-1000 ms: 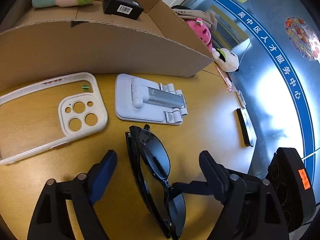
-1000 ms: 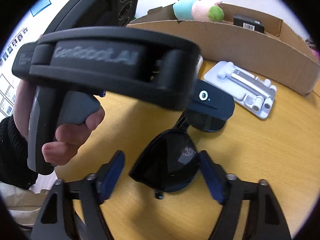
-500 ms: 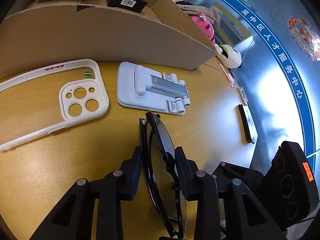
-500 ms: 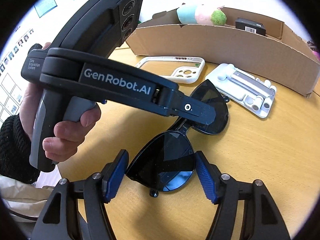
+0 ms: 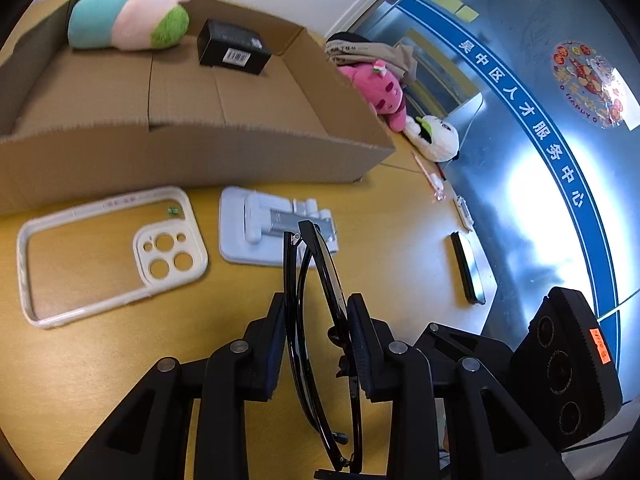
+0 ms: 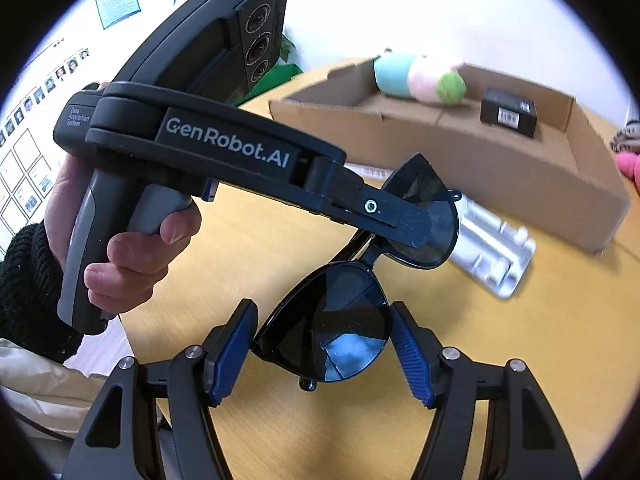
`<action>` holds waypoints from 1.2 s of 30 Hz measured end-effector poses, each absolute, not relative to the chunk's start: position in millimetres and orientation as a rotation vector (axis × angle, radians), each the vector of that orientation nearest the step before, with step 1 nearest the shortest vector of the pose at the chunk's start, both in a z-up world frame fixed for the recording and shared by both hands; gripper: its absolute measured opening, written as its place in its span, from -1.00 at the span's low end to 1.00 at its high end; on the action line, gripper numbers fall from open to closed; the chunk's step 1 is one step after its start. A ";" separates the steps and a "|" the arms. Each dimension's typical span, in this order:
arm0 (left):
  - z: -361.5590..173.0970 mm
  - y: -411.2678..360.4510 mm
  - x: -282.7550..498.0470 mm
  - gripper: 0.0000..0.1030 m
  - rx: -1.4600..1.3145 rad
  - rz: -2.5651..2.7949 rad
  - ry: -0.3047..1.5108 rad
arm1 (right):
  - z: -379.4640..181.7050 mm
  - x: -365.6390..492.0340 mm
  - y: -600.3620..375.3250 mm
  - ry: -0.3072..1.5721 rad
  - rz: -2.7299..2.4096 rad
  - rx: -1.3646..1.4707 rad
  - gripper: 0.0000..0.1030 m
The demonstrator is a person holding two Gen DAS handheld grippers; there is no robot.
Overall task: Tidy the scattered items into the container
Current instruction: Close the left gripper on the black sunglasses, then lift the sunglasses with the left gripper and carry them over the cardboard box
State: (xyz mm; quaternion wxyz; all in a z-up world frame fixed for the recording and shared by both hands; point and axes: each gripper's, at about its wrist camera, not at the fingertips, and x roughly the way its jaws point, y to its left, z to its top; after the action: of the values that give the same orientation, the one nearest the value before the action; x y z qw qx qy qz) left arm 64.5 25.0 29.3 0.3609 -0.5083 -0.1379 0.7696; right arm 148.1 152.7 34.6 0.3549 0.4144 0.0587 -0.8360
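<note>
Black folded sunglasses (image 5: 324,268) hang above the wooden table, held at both ends. My left gripper (image 5: 316,308) is shut on one lens, the frame standing edge-on between its pads. In the right wrist view my right gripper (image 6: 322,306) is shut on the near lens of the sunglasses (image 6: 332,332), and the left gripper (image 6: 420,224) clamps the far lens. The open cardboard box (image 5: 200,148) stands beyond; it holds a pastel plush toy (image 5: 128,16) and a small black box (image 5: 232,46).
A white phone case (image 5: 112,256) and a white folding phone stand (image 5: 260,236) lie on the table in front of the box. A pink plush (image 5: 380,88) and a white plush (image 5: 434,138) sit right of the box. A dark flat bar (image 5: 466,268) lies by the table's right edge.
The left gripper's jaws closed on the sunglasses, which tipped onto their edge. Both grippers then rose with the sunglasses off the table, and the inside of the box came into view.
</note>
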 end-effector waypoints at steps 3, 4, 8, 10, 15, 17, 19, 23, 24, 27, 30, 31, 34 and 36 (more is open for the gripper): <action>47.2 20.3 60.1 -0.38 -1.264 2.006 -0.348 | 48.4 137.2 148.8 0.180 -2.169 1.029 0.29; 52.9 18.7 58.1 -0.38 -1.253 2.012 -0.346 | 53.7 134.9 147.7 0.184 -2.171 1.016 0.29; 76.5 12.1 50.5 -0.38 -1.208 2.036 -0.322 | 72.5 122.5 143.1 0.196 -2.176 0.966 0.29; 87.8 9.2 47.3 -0.38 -1.185 2.048 -0.308 | 81.8 120.1 140.3 0.208 -2.184 0.939 0.29; 112.2 0.6 36.8 -0.38 -1.138 2.081 -0.267 | 101.2 108.2 132.9 0.217 -2.196 0.890 0.29; 120.9 -2.5 32.9 -0.38 -1.122 2.096 -0.258 | 109.1 103.4 128.8 0.226 -2.198 0.874 0.28; 130.8 -6.3 28.1 -0.38 -1.103 2.109 -0.252 | 116.2 97.6 125.8 0.235 -2.199 0.855 0.28; 154.9 -15.2 17.3 -0.38 -1.049 2.146 -0.235 | 134.5 83.7 119.8 0.260 -2.200 0.805 0.28; 161.1 -16.7 14.2 -0.38 -1.036 2.156 -0.228 | 140.0 78.4 117.9 0.264 -2.200 0.793 0.27; 174.8 -20.4 5.3 -0.38 -1.011 2.179 -0.214 | 153.0 62.0 114.1 0.254 -2.191 0.772 0.24; 185.9 -26.6 -7.0 -0.38 -0.997 2.197 -0.215 | 162.9 47.7 107.9 0.265 -2.190 0.754 0.21; 188.5 -28.7 -10.6 -0.39 -0.995 2.202 -0.216 | 165.2 44.0 106.0 0.269 -2.187 0.749 0.21; 194.5 -33.1 -20.0 -0.39 -0.991 2.215 -0.225 | 170.3 34.7 100.9 0.275 -2.178 0.745 0.21; 197.6 -35.3 -26.4 -0.39 -0.989 2.225 -0.228 | 173.8 27.8 98.1 0.276 -2.169 0.743 0.21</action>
State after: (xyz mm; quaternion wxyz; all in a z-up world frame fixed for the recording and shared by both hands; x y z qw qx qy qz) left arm -26.4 -35.3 197.6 0.3411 -0.3804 -0.0877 0.8551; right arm 27.8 98.1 173.8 0.4042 0.2945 0.1093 -0.8590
